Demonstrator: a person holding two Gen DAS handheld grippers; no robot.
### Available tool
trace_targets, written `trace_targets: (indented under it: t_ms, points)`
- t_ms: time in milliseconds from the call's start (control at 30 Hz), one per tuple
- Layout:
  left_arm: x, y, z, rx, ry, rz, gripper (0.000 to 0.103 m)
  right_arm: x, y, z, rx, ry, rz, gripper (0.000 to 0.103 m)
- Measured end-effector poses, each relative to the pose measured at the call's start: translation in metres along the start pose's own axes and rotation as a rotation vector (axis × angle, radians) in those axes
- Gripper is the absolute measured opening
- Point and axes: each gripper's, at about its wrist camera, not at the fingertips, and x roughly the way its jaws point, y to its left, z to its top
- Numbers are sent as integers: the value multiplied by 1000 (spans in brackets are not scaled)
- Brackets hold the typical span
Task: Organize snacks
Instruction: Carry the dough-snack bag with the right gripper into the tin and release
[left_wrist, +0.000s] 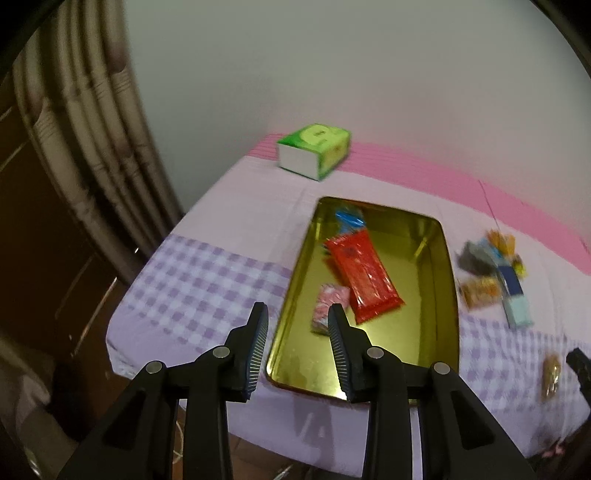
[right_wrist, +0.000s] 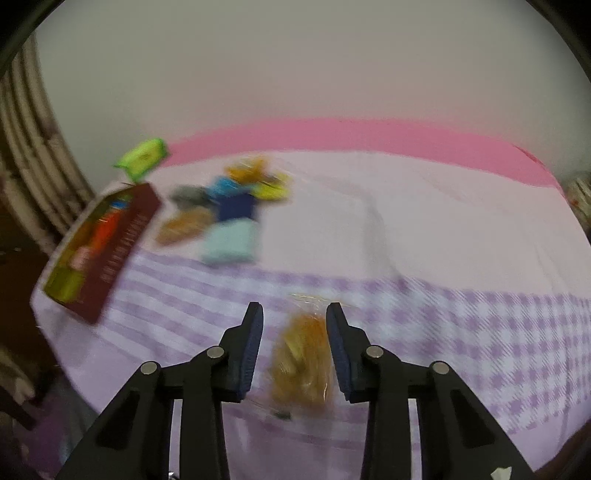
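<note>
Because the right gripper (right_wrist: 294, 314) is seen with its jaws parted around the orange snack packet (right_wrist: 301, 363), not visibly pressing it, the slippery bag could be missed or dropped if lifted. Over the gold tin (left_wrist: 452, 295), the left gripper (left_wrist: 298, 314) is released and empty, near a pink packet (left_wrist: 327, 306) and a red packet (left_wrist: 364, 278). More loose snacks (right_wrist: 221, 210) are piled on the surface right of the tin, along the carry path; a green tissue box (left_wrist: 314, 149) sits far off.

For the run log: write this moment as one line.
task: organize snacks | left gripper: jaws open, empty, by gold tin | right gripper: jaws open, astride orange packet
</note>
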Motion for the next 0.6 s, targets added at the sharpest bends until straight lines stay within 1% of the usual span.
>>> trace_targets:
  t_ms: [100, 133, 167, 233, 267, 333, 367, 400, 467, 600]
  points:
    - [4, 7, 1, -26, 17, -9, 36, 0, 37, 19, -53, -16, 62, 33]
    - [7, 8, 1, -30, 25, -11, 36, 2, 49, 27, -80, -19, 69, 33]
    - [8, 9, 1, -31, 32, -15, 36, 3, 60, 35, -115, -25, 58, 31]
    - [9, 10, 0, -31, 42, -18, 36, 2, 65, 45, -156, -24, 34, 30]
    - [9, 11, 0, -37, 41, -20, 36, 4, 63, 47, -166, 14, 34, 32]
    - [9, 11, 1, -44, 42, -43, 36, 2, 50, 40, -185, 29, -47, 41]
    - [9, 11, 2, -42, 40, -47, 36, 2, 41, 33, -190, 49, -67, 54]
    - [9, 10, 2, -37, 37, -44, 36, 3, 34, 26, -186, 74, -77, 62]
    - [10, 6, 1, -25, 44, -48, 36, 11, 17, 9, -176, 134, -112, 66]
    - [9, -1, -2, -1, 52, -61, 37, 31, -7, -8, -144, 199, -147, 66]
